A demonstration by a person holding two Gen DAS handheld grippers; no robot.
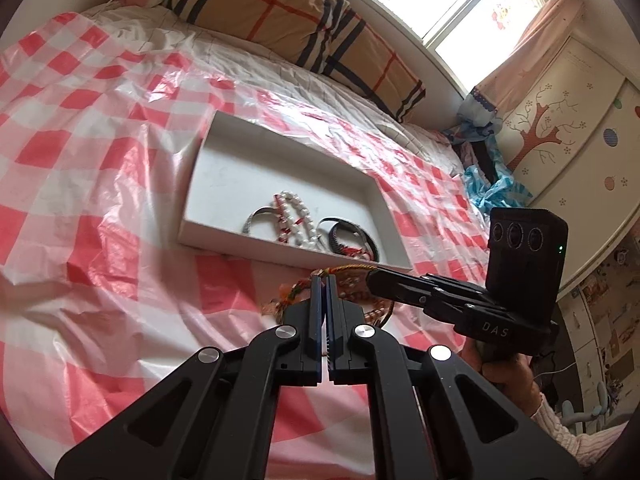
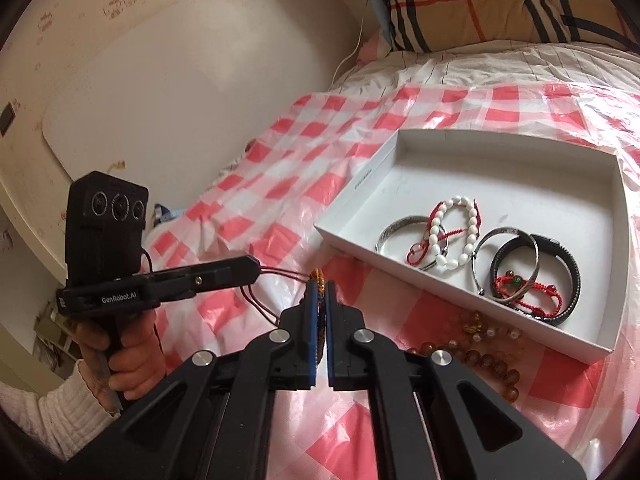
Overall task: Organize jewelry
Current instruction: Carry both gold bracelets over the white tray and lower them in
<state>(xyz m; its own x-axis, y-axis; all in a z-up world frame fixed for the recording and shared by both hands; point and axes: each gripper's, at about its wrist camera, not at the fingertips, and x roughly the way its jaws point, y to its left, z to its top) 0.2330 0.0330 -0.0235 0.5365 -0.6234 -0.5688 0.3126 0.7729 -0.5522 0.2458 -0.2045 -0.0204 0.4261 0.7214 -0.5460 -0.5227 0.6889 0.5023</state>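
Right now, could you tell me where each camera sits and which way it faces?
Left wrist: on the left gripper, facing the white box and plaid pillow; the right gripper and its hand show.
Right wrist: on the right gripper, facing the box from the other side; the left gripper shows.
Shared: box, pearl bracelet, woven bracelet both hold.

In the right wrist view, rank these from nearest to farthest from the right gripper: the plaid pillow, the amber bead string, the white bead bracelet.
From the right gripper, shut on a braided cord bracelet:
1. Amber bead string, on the checked sheet just right of the fingers, outside the white box.
2. White bead bracelet, inside the box, further up and right.
3. Plaid pillow, far back at the head of the bed.
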